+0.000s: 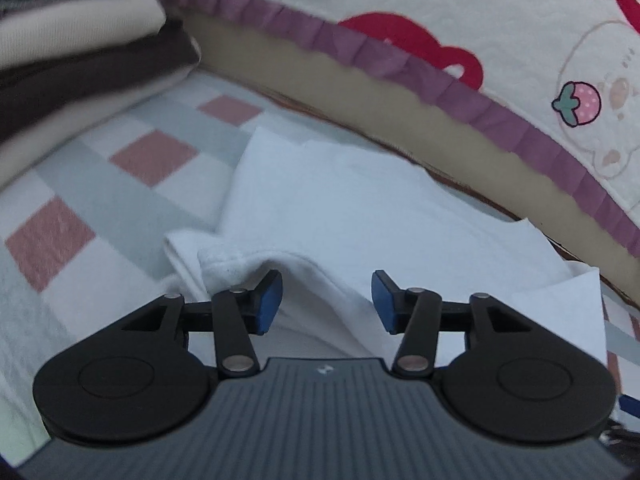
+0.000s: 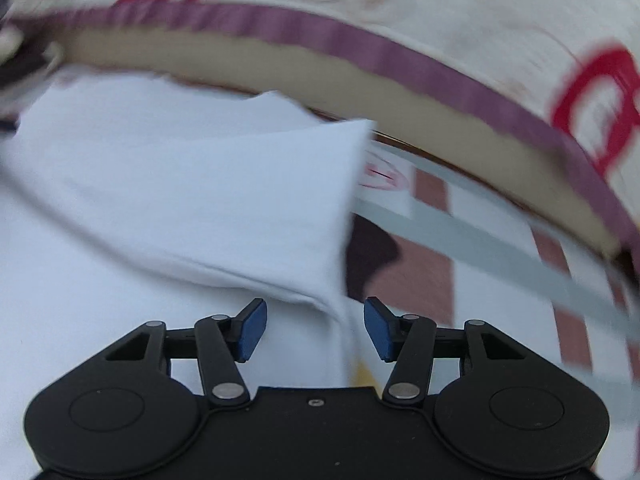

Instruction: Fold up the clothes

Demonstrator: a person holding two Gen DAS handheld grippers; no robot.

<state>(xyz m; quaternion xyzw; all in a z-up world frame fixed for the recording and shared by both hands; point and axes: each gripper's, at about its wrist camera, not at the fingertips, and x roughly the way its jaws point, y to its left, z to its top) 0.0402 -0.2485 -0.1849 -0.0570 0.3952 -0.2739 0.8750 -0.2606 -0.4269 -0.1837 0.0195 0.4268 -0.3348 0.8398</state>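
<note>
White garment (image 1: 352, 208) lies partly folded on a checked bedsheet (image 1: 152, 156) of pink, grey and white squares, close against the frilled purple edge of a printed quilt (image 1: 520, 20) that runs along the far side. Its long axis runs roughly parallel to that frilled edge, from the left gripper's side across to the right gripper's side.

Left gripper (image 1: 326, 302): jaws part open, nothing pinched. A raised ridge of the white cloth sits between and just beyond the blue pads (image 1: 268, 300); the near-left corner of the garment, bunched and rolled, lies just left of the left pad. No pad is seen pressing on fabric.

Right gripper (image 2: 316, 330): jaws likewise apart, gripping nothing. The garment's right-hand edge, a folded-over flap with a seam, runs down into the gap between the pads (image 2: 252, 334); bare sheet shows to the right of that edge. This view is blurred, so fine contact cannot be confirmed.

A stack of folded clothes (image 1: 80, 52), cream and dark brown, stands on the sheet at the far left, apart from the white garment.

Assessment: each gripper stands over its own end of the garment, so the two ends are equally within reach. The next fold probably turns on both pinching these near edges and carrying them away toward the quilt side. Risk: the bunched left corner may give an uneven grip.
</note>
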